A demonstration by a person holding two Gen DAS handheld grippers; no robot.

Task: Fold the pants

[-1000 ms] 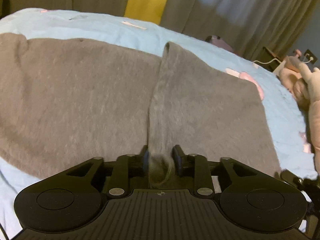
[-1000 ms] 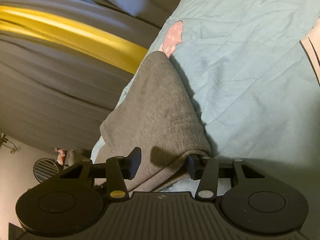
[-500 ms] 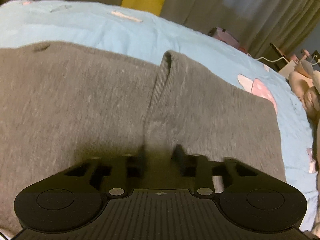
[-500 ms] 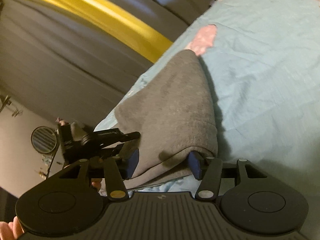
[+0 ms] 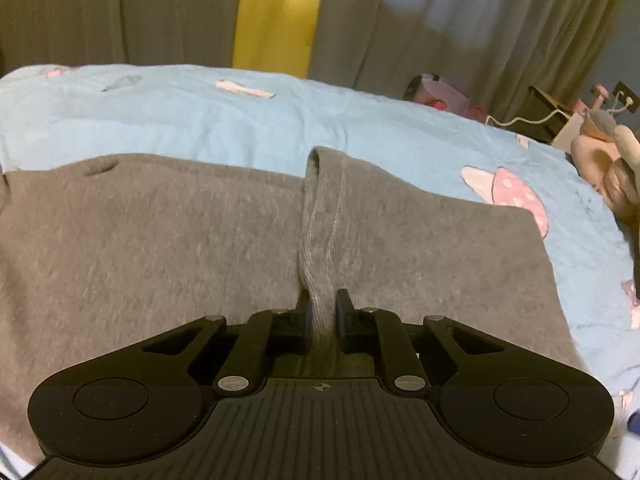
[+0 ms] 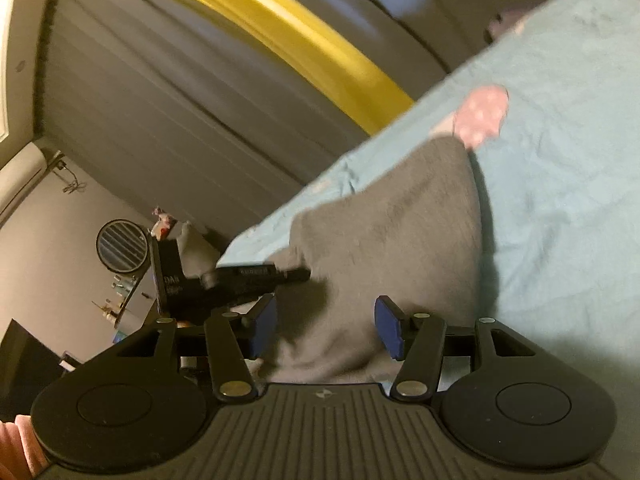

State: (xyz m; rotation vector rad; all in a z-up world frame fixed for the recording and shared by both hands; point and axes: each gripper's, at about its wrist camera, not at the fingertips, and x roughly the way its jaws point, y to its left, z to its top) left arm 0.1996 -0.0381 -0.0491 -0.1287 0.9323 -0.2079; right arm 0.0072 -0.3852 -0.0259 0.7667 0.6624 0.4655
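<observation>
With my left hand-held gripper (image 5: 322, 314) just closing to pinch a ribbed fold of the soft, limp grey pants (image 5: 160, 248) on the bed (image 5: 280, 120), my right hand-held gripper (image 6: 326, 326) seems spread, opening around their edge.

In the left wrist view the pants (image 5: 160, 248) lie spread on the bed (image 5: 280, 120), filling the lower half from 9 to 3 o'clock. A raised ribbed fold (image 5: 322, 236) runs from centre toward 6 o'clock into the left gripper (image 5: 322, 316). Curtains (image 5: 440, 20) hang behind the bed at 12 o'clock; a plush toy (image 5: 604, 156) sits at 2 o'clock.
</observation>
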